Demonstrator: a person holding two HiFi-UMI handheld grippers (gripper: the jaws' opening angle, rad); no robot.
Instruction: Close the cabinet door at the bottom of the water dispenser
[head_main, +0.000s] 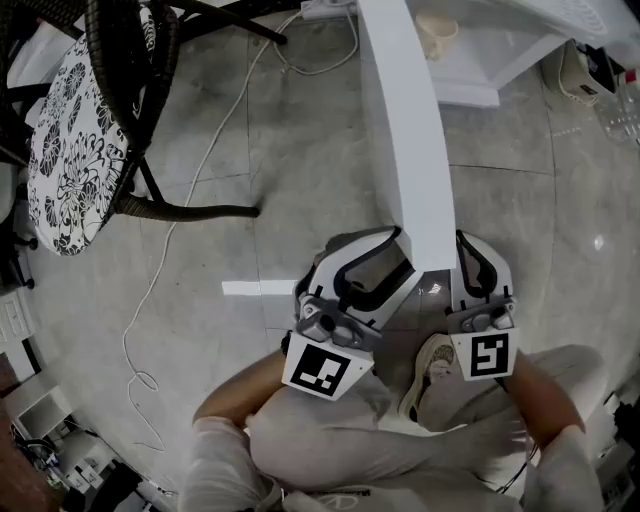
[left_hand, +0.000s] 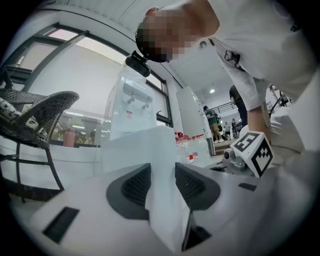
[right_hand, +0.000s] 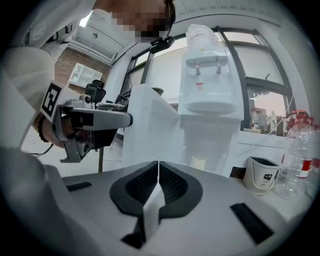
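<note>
The white cabinet door (head_main: 405, 130) stands open, running from the water dispenser's base (head_main: 480, 60) toward me. My left gripper (head_main: 385, 250) is at the door's free end, and in the left gripper view the door's edge (left_hand: 160, 160) fills the gap between both black pads (left_hand: 137, 185) of that gripper (left_hand: 162, 182). My right gripper (head_main: 470, 250) sits just right of the same end, shut with nothing in it (right_hand: 158, 182). The right gripper view shows the dispenser (right_hand: 207, 100) ahead and the door (right_hand: 147, 135) to its left. A cup (head_main: 437, 35) stands inside the open cabinet.
A wicker chair with a patterned cushion (head_main: 70, 130) stands at the left, and a white cable (head_main: 190, 190) trails over the tiled floor. A small white bin (right_hand: 262, 175) and plastic bottles (right_hand: 300, 165) sit right of the dispenser. My shoe (head_main: 430, 370) is under the grippers.
</note>
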